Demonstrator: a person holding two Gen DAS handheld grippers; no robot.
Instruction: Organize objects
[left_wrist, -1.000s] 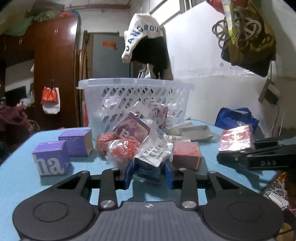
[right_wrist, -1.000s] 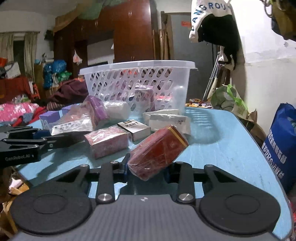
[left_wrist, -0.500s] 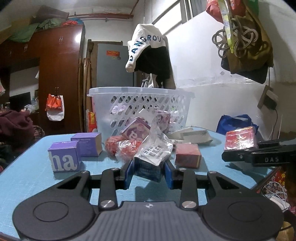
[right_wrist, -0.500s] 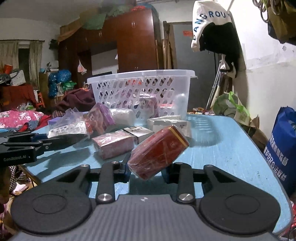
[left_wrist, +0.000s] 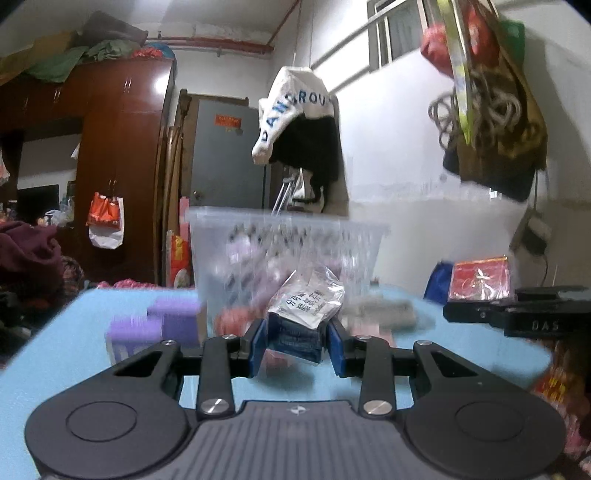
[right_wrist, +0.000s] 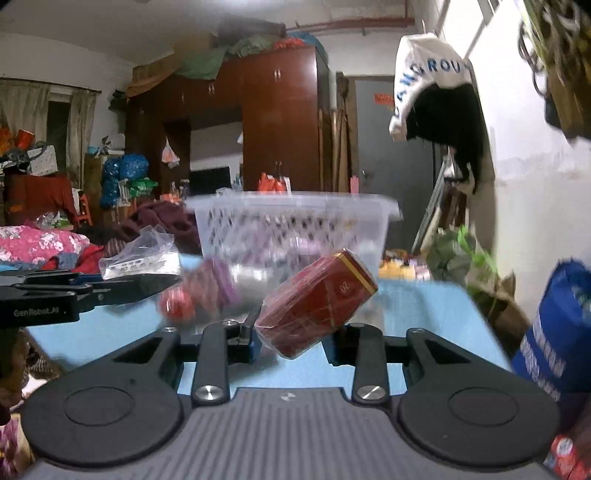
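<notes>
Left fingers (left_wrist: 260, 341) clamp a bagged blue box (left_wrist: 300, 332) between them; right fingers (right_wrist: 246, 341) pinch a tilted red pack (right_wrist: 317, 304).

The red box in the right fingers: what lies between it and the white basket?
In the right wrist view, only blurred blue table shows between the red box and basket.

A brown wardrobe (right_wrist: 280, 122) stands at twelve o'clock, a white-and-black garment (right_wrist: 439, 92) hanging at two o'clock. A blue bag (right_wrist: 561, 332) sits at four o'clock, a pink floral cloth (right_wrist: 37, 243) at nine.
</notes>
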